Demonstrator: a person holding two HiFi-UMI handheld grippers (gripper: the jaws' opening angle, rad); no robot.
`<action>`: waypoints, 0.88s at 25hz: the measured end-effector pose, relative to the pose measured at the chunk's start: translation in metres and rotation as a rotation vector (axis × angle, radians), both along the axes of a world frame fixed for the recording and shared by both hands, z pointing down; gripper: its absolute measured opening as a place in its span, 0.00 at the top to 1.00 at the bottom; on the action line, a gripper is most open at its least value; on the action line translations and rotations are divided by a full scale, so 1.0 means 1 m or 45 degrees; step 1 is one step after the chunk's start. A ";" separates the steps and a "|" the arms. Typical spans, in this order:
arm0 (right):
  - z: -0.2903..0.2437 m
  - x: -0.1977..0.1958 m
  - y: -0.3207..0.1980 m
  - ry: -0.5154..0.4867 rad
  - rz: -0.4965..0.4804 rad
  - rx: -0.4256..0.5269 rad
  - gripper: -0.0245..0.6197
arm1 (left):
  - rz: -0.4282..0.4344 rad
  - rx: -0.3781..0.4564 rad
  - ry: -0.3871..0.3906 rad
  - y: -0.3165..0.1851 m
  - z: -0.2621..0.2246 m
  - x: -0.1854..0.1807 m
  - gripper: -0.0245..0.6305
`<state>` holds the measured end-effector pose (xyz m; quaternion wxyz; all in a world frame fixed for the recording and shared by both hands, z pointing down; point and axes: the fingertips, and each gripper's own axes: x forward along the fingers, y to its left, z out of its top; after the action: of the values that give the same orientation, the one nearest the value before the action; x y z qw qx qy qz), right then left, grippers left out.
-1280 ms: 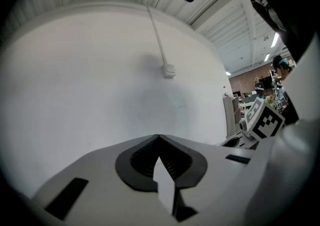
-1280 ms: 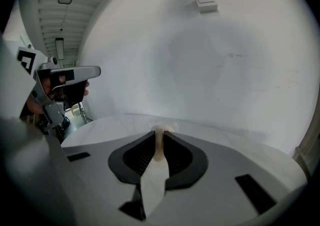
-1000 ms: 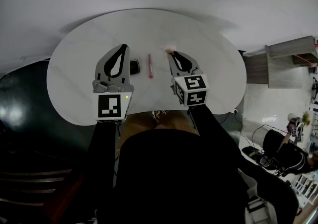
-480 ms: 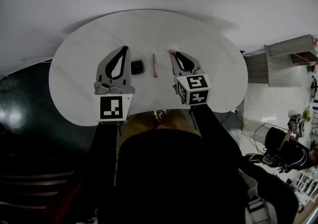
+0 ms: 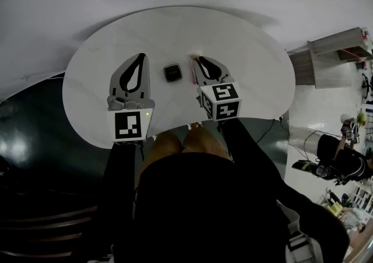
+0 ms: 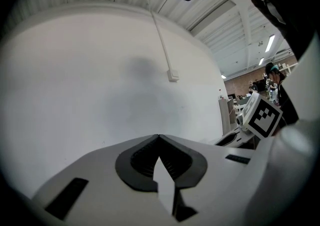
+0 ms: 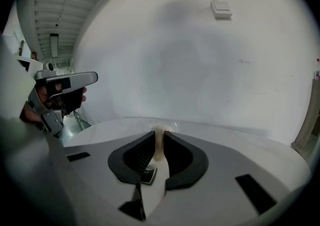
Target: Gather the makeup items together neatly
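**Entry:** makeup tidy on your white oval table (image 5: 250,90), read left to right.

**Progress (a judgement):** under way, not finished. Two items already lie close together near the table's middle. A third is off the surface in your right gripper and is not yet set beside them.

1. **Your left gripper** (image 5: 140,56) hovers over the table to the left of the items. Its fingers are pressed tip to tip with nothing between them, and it touches no item.
2. **The black square compact** (image 5: 172,73) lies flat on the table between your two grippers, clear of the left one.
3. **The slim pink stick** (image 5: 193,77) (a lip pencil or the like; too small to tell) lies just right of the compact, near it but apart. In the head view it sits tight against the left edge of your right gripper, which hides part of it.
4. **Your right gripper** (image 5: 196,59) has its fingers nearly together, clamped on a pale cream soft piece (image 7: 159,142). It could be a puff or a sponge; you cannot tell which from here. Its fluffy end pokes out beyond the tips, above the table.

**Remaining (a judgement):** lay the cream piece down beside the stick and compact, then square the three into a tidy group.
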<state>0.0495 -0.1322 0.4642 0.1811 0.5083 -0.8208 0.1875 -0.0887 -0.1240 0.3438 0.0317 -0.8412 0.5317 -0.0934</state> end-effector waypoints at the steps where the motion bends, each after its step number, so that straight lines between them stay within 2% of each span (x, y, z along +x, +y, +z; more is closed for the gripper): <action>1: 0.002 -0.012 0.001 -0.001 -0.012 -0.007 0.85 | 0.002 -0.004 -0.002 0.002 0.002 -0.005 0.94; 8: 0.047 -0.099 0.006 -0.024 -0.084 -0.131 0.85 | -0.023 -0.037 -0.008 0.015 0.015 -0.051 0.94; 12: 0.083 -0.135 0.014 -0.001 -0.113 -0.225 0.84 | -0.053 -0.049 0.002 0.019 0.023 -0.079 0.94; 17: 0.118 -0.156 0.029 0.037 -0.122 -0.300 0.84 | -0.081 -0.068 -0.021 0.029 0.033 -0.103 0.94; 22: 0.143 -0.170 0.032 0.039 -0.072 -0.363 0.83 | -0.096 -0.097 -0.038 0.037 0.046 -0.120 0.94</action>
<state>-0.1205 -0.1003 0.6069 0.2694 0.4569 -0.7969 0.2892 -0.2083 -0.0871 0.3901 0.0041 -0.8197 0.5584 -0.1272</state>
